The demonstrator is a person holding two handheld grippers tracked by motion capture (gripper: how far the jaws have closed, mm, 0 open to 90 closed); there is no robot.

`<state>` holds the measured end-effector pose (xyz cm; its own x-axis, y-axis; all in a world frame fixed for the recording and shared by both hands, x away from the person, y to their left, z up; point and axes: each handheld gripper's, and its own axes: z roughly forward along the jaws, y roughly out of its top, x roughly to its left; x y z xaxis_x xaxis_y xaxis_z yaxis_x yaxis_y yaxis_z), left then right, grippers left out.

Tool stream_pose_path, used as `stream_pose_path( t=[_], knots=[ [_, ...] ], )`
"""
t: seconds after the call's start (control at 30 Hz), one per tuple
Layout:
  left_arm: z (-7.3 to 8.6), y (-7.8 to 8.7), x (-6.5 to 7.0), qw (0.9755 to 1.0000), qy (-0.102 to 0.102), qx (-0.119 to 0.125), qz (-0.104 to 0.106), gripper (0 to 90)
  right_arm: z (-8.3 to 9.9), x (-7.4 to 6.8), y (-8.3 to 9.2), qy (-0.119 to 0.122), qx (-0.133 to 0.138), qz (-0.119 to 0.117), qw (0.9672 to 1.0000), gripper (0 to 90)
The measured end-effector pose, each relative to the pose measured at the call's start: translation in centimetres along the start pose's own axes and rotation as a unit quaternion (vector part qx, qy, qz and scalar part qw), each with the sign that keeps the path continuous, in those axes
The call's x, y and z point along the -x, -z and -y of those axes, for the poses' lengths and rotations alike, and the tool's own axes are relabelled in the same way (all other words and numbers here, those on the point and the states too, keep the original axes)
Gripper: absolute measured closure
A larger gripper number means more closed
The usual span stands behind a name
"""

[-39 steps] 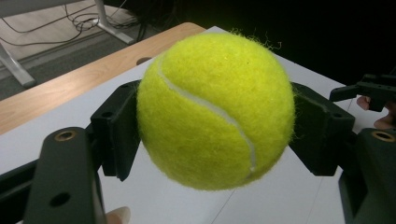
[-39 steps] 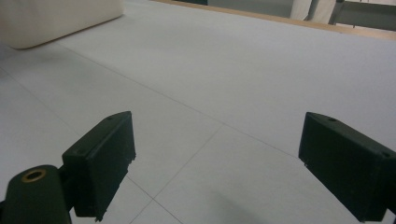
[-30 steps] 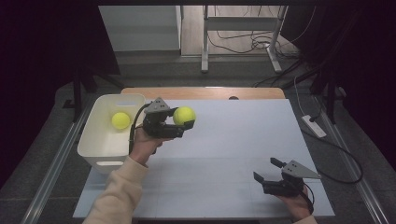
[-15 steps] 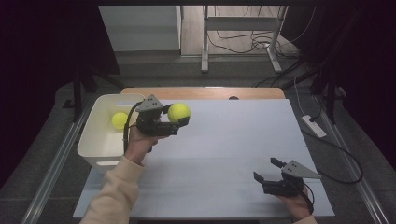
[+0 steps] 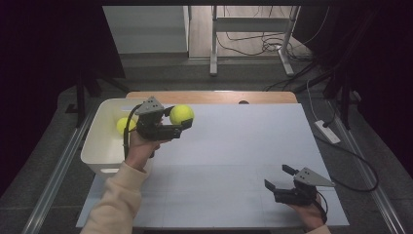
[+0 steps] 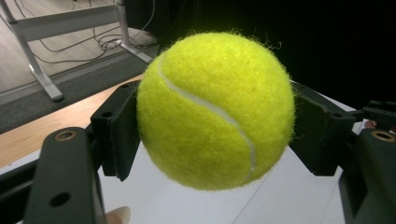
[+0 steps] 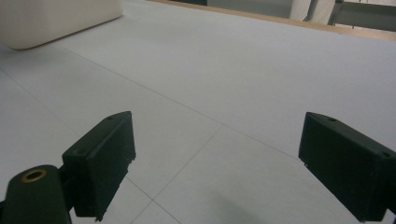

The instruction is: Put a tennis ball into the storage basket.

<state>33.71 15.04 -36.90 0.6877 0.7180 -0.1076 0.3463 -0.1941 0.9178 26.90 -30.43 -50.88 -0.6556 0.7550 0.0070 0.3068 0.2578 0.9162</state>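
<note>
High view: at the left, a smooth white plastic bin holds one yellow tennis ball. Just beside it, the left gripper clamps a second fuzzy, round yellow ball between its fingers, above the pale matte surface. At the right, the right gripper rests with fingers wide apart, empty.

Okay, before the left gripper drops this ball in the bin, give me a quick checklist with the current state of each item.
1. Ball clamped between the left gripper jaws: ok.
2. Ball over the bin: not ok, it hangs just past the bin's right rim, over the table.
3. Room in the bin: ok, one other ball shows inside.
4. Right gripper out of the way: ok, open near the table's front right.
5. Height above the bin rim: cannot tell.
</note>
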Motion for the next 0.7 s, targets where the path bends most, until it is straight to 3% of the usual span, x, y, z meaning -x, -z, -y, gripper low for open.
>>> stream_pose_path(
  t=[0.7],
  knots=[
    [0.3,2.3,-2.0,0.9991,0.016,0.009,-0.038,27.1,0.0,0.0,0.0,0.002,-0.001,0.001,1.0000,11.0]
  ],
)
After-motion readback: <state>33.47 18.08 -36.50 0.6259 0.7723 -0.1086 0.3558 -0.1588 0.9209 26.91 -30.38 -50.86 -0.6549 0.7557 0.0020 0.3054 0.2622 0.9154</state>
